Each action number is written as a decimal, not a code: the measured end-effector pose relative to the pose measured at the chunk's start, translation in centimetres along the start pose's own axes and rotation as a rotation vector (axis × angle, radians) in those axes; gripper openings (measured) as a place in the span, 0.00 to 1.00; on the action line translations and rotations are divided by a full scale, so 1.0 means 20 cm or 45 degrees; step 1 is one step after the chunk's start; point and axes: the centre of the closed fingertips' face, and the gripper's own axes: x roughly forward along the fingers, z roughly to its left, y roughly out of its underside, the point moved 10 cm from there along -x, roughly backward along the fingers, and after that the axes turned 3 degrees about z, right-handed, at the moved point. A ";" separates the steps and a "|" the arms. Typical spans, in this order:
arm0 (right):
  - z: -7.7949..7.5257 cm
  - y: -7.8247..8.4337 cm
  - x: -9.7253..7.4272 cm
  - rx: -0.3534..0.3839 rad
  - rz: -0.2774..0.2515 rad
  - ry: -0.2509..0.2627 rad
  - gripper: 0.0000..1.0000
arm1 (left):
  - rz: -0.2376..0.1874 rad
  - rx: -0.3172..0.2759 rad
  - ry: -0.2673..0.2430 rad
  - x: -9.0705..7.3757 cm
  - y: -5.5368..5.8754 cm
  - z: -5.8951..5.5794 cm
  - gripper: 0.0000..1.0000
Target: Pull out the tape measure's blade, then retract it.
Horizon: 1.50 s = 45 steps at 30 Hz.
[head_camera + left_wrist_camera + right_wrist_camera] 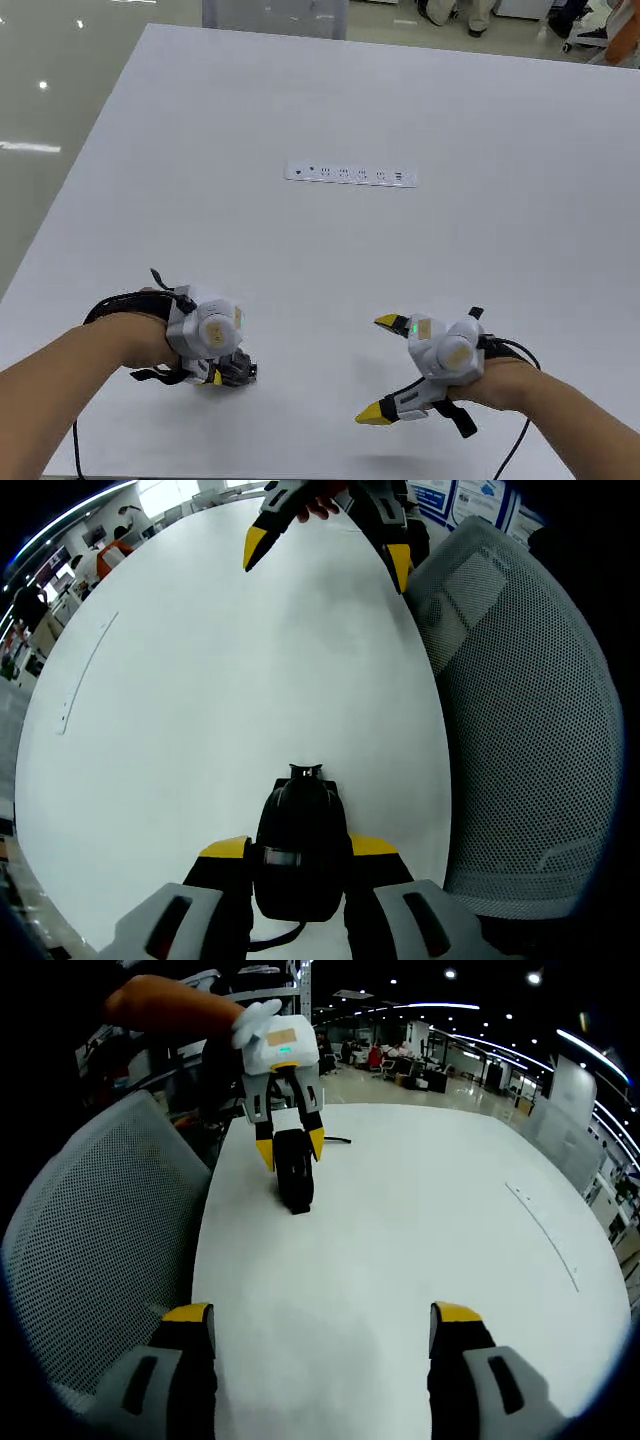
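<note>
Left gripper (298,846) clamped on black rounded plastic tape measure (298,870), case standing on white table (200,680) near person's edge. Its blade tab (305,772) faces right gripper (320,1312): jaws wide, empty, well apart. Blade not yet out; pull line likely runs straight between grippers.

Item: tape measure (298,865). Black rounded case, dark glossy panel on face toward your left gripper's camera. Small blade-end tab (305,772) at front, pointing toward your right side; blade retracted as far as you can see. Pose: upright on edge, lower edge on white table (330,250). Location: your left, near table's near edge, clamped between yellow-tipped jaws of your left gripper (291,1150).
</note>
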 end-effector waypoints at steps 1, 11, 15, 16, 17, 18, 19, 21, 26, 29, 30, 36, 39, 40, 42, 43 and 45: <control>0.00 -0.01 0.02 -0.006 0.000 -0.005 0.89 | -0.004 -0.003 -0.002 0.00 0.00 0.00 0.31; -0.04 -0.12 0.20 -0.009 -0.014 -0.049 0.85 | -0.027 -0.005 0.008 0.00 0.01 0.00 0.31; -0.04 -0.16 0.27 -0.022 -0.021 -0.080 0.82 | -0.036 -0.009 0.021 0.01 0.01 0.01 0.32; -0.03 -0.17 0.28 -0.029 -0.018 -0.088 0.82 | -0.038 -0.012 0.024 0.01 0.01 0.01 0.32; -0.03 -0.18 0.30 -0.034 -0.014 -0.099 0.81 | -0.045 -0.024 0.029 0.01 0.01 0.01 0.32; -0.03 -0.18 0.31 -0.036 -0.013 -0.105 0.81 | -0.048 -0.024 0.029 0.01 0.02 0.01 0.32; -0.03 -0.19 0.33 -0.042 -0.009 -0.111 0.79 | -0.051 -0.025 0.028 0.01 0.02 0.01 0.32; -0.03 -0.21 0.37 -0.042 -0.008 -0.120 0.75 | -0.061 -0.027 0.023 0.01 0.02 0.01 0.32; -0.01 -0.25 0.46 -0.049 -0.024 -0.137 0.72 | -0.082 -0.036 0.012 0.01 0.03 0.00 0.32; 0.01 -0.28 0.51 -0.066 -0.019 -0.155 0.69 | -0.077 -0.028 0.009 0.01 0.02 0.00 0.32; 0.02 -0.29 0.53 -0.073 -0.011 -0.148 0.68 | -0.077 -0.026 0.009 0.01 0.02 0.00 0.32; 0.06 -0.34 0.61 -0.148 -0.006 -0.183 0.55 | -0.078 -0.031 0.016 0.01 0.03 0.00 0.32; 0.06 -0.35 0.64 -0.140 -0.004 -0.180 0.48 | -0.078 -0.033 0.019 0.01 0.03 0.01 0.32; 0.05 -0.35 0.65 -0.133 0.000 -0.168 0.44 | -0.077 -0.035 0.019 0.01 0.03 0.01 0.32; 0.05 -0.36 0.66 -0.130 -0.011 -0.165 0.35 | -0.077 -0.037 0.020 0.01 0.03 0.01 0.32; 0.05 -0.37 0.67 -0.114 -0.017 -0.173 0.32 | -0.077 -0.037 0.020 0.01 0.03 0.01 0.32; 0.06 -0.37 0.68 -0.114 -0.021 -0.174 0.31 | -0.080 -0.039 0.021 0.01 0.03 0.01 0.32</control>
